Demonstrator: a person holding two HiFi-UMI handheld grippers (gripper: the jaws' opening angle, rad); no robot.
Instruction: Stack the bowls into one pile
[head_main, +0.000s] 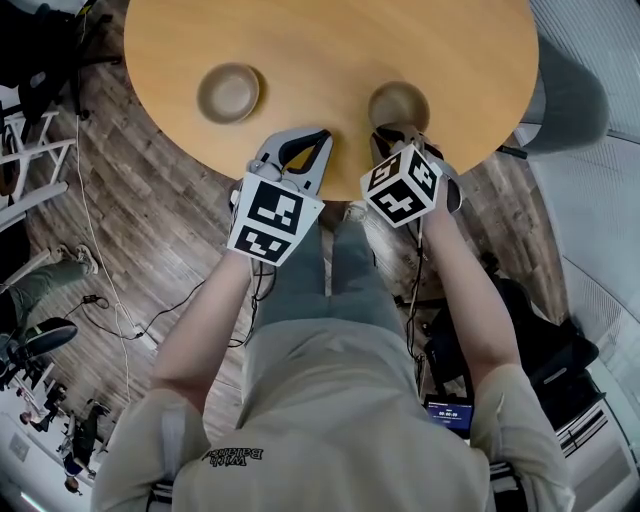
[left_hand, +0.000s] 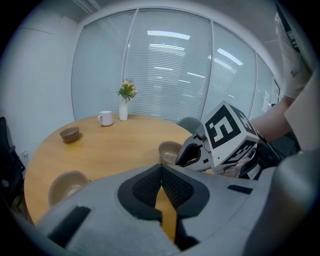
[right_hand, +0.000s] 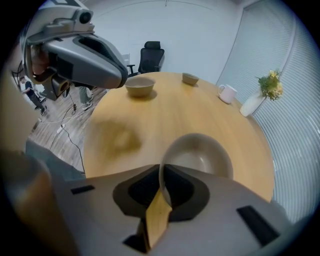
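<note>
Nearest, at the table's near edge: right gripper clamped on the near rim of a beige round bowl. Rim wall nipped between the jaws, hollow facing up and away. Judged a rim pinch, chosen to leave the underside free to drop into another bowl. Not clear whether lifted off or resting on the round light-wood table; grain beneath smeared, bowl sharp.

Just beside it, to the left: left gripper pressed together on nothing, only a sliver of table showing below the closure. Held over the table edge, apart from every bowl. Judged idle, out of the carrying hand's path.

Further in, left of the held bowl and well apart from it: second beige bowl, upright, empty, untouched. Judged the likely base of the pile, being the nearest open mouth.

Beyond, toward the far side: third brown bowl, upright, standing alone. No pile begun; all three bowls separate.

At the far edge, before the window blinds: white mug and slim white vase with yellow flowers, close together, well clear of the bowls. No part in the task.

Risk noted: single-rim grip, liable to let the bowl tilt on lowering. Recommended: level approach, centred over the receiving bowl before release.
</note>
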